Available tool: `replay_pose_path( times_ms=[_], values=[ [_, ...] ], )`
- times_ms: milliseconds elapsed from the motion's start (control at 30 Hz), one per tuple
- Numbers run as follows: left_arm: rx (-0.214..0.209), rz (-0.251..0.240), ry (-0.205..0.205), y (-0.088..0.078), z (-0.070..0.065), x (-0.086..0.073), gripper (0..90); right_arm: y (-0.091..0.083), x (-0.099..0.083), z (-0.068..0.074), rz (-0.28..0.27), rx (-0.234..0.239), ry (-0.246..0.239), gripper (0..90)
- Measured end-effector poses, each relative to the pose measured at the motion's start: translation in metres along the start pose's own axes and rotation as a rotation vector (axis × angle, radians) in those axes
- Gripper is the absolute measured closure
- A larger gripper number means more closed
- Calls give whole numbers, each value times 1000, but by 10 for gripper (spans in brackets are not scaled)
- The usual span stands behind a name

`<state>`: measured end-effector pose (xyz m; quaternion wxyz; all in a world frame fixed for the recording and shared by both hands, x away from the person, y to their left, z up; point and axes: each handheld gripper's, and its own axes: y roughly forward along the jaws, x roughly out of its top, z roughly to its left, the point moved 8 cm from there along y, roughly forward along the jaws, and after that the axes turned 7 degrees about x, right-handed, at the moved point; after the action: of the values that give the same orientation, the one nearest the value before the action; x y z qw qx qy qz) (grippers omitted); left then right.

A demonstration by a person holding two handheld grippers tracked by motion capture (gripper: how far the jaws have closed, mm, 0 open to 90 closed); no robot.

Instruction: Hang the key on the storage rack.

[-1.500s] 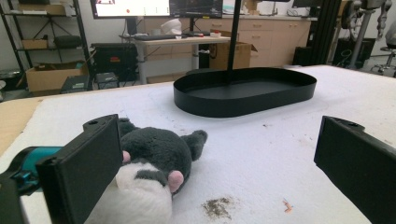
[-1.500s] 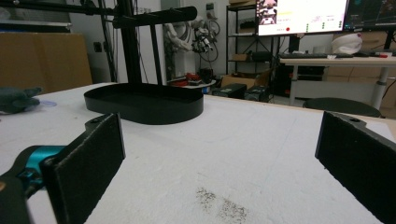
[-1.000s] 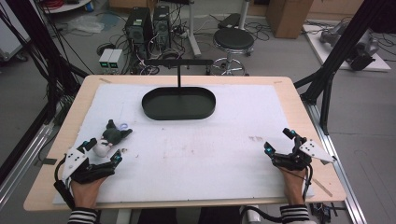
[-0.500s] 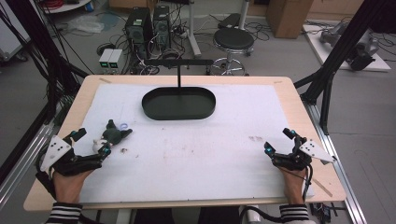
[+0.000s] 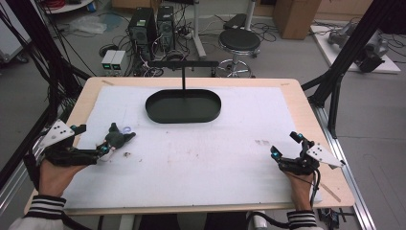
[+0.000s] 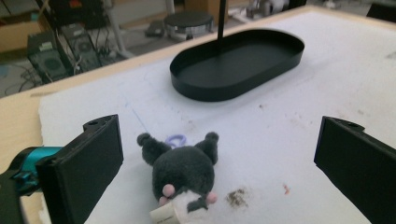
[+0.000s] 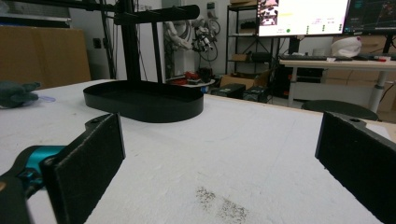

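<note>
— Plush (image 6: 184, 170), where was it at that point?

— Lying on the white mat (image 5: 201, 158) at the left of the desk (image 5: 306, 103), grey, with dark ears and a small lilac loop (image 6: 176, 139) behind its head. From my left gripper view it sat between the two jaws, nearer the left one, not touched by either.

— And your left gripper (image 5: 98, 152)?

— Spread wide, holding nothing. A second earlier it had been right up against the plush; half a second earlier I had pulled it out toward the desk's left edge; by now I had brought it back in, so its tips were just beside the toy again. The plush itself had hardly shifted.

— So what did that mean?

— I took it as lining up afresh for a pick. The jaws were set either side of it, so closing looked like the next step, though I needed to push forward a little first.

— The right gripper (image 5: 286, 152)?

— Also wide and empty, resting low at the right edge, same as before. The black tray (image 5: 183, 106) stood well apart, at the far middle, with nothing in it.
</note>
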<state>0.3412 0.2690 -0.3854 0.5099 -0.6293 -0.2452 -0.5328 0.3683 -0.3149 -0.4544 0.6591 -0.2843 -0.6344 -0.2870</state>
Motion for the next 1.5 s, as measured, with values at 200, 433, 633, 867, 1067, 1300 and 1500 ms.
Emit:
replay_pose_path(
  times_ms=[200, 433, 633, 867, 1067, 1300, 1500],
  values=[
    [-8, 146, 11, 14, 4, -1, 17, 0, 0, 0, 1, 0, 0, 5],
    [1, 263, 54, 29, 8, -9, 17, 0, 0, 1, 2, 2, 5, 5],
    [2, 385, 70, 43, 9, -21, 17, 0, 0, 1, 2, 1, 0, 5],
    [-14, 486, 75, 52, 8, -33, 17, 0, 0, 1, 3, 0, 3, 5],
    [-12, 543, 102, 56, 8, -41, 28, 0, 0, 1, 3, 1, 0, 4],
    [-4, 615, 108, 58, 11, -50, 28, 0, 0, 0, 2, 0, -3, 4],
    [3, 681, 124, 62, 11, -59, 28, 0, 0, 0, 1, 0, -2, 5]
  ],
)
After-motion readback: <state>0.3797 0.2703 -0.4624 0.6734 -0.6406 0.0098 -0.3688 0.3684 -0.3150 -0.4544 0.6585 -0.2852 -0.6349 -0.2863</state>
